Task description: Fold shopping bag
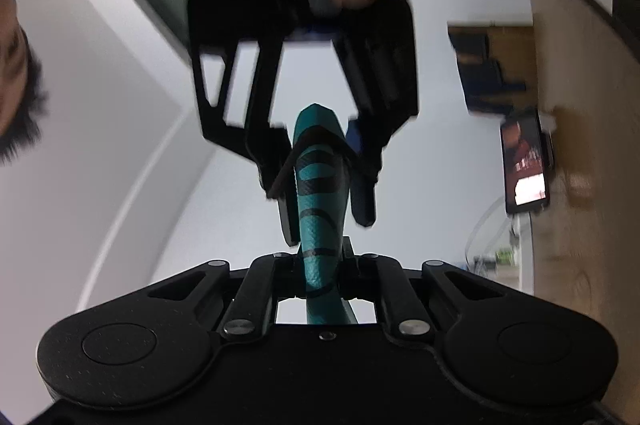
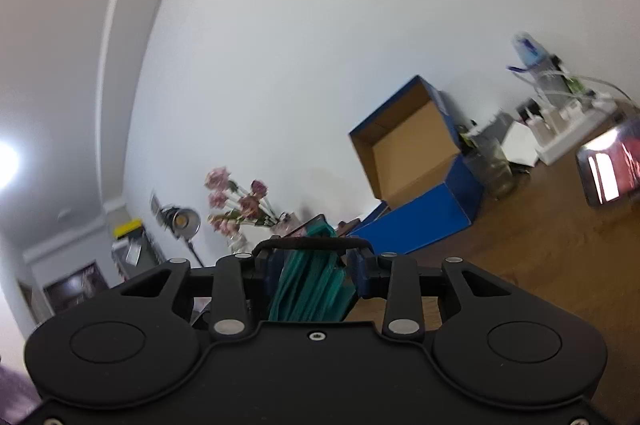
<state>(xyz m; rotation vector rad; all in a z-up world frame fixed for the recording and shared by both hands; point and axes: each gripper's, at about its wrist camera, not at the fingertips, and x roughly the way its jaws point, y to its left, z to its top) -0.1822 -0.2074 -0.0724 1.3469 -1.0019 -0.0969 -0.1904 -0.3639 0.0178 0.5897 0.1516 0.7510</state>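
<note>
Fingers of the left gripper (image 1: pixel 320 265) clamp the teal shopping bag (image 1: pixel 320 209), rolled into a strip reaching toward 12 o'clock, where the right gripper (image 1: pixel 326 193) pinches its far end. Right wrist view: right gripper (image 2: pixel 316 261) clenched on bunched teal fabric (image 2: pixel 308 289).

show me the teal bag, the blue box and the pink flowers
teal bag (image 1: pixel 320 209): left wrist view, striped middle of the bunched fabric
blue box (image 2: pixel 424 217): right wrist view, blue outer side wall
pink flowers (image 2: pixel 240 201): right wrist view, blooms in the bunch
</note>
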